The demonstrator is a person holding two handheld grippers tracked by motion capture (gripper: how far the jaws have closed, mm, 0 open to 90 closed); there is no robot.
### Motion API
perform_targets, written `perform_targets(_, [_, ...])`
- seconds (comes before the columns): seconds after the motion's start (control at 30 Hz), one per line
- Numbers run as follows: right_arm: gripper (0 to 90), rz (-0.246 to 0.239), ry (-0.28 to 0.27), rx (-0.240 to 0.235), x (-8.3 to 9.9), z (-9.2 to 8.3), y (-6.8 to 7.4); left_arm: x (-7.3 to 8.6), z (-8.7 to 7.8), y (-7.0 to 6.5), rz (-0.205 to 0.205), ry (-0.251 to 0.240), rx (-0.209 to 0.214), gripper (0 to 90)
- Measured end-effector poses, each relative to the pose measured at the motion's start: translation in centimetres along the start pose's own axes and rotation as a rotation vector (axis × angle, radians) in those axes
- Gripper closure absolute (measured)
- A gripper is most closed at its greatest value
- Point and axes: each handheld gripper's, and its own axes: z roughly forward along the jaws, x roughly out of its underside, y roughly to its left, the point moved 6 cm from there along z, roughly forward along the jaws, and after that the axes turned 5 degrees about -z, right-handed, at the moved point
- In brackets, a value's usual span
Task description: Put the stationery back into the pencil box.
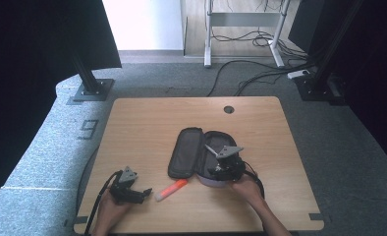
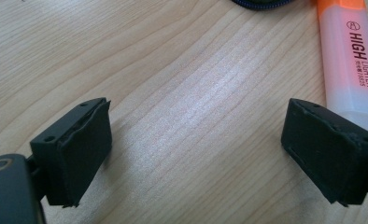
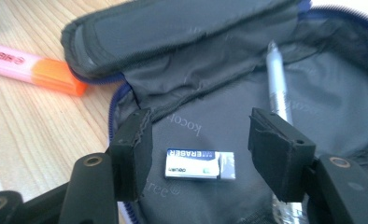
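An open dark pencil case [image 1: 185, 152] lies mid-table. In the right gripper view its grey lining [image 3: 205, 79] holds a white and blue eraser [image 3: 200, 164] and a silver pen [image 3: 278, 84]. My right gripper [image 3: 201, 149] hangs open just above the eraser, its pads apart from it on either side. In the high view that gripper [image 1: 222, 169] sits over the case's near half. An orange highlighter [image 1: 172, 189] lies on the table left of the case. My left gripper [image 2: 196, 154] rests open over bare wood, with the highlighter [image 2: 355, 60] beside its right jaw.
The wooden table [image 1: 147, 118] has a round cable hole [image 1: 229, 109] at the back. Black stands [image 1: 91, 86] and cables [image 1: 260, 73] are on the carpet beyond it. A person's hands come in at the near edge.
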Motion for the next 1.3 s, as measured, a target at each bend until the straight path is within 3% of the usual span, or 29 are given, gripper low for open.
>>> perform_targets(0.4, [31.4,-0.027,-0.036,0.051,0.4,-3.7,-0.3,0.0,0.0,0.0,-0.001,0.0,0.0,8.7])
perform_targets(0.7, [24.1,-0.002,-0.07,0.092,2.1,-6.2,-0.9,0.0,0.0,0.0,0.0,0.0,0.0,8.7])
perform_targets(0.97, [14.2,0.017,-0.084,0.125,4.0,-7.4,-1.1,0.0,0.0,0.0,0.0,0.0,0.0,8.7])
perform_targets(1.3, [9.0,0.062,-0.077,0.165,7.1,-7.8,-1.8,0.0,0.0,0.0,-0.001,-0.001,0.0,8.7])
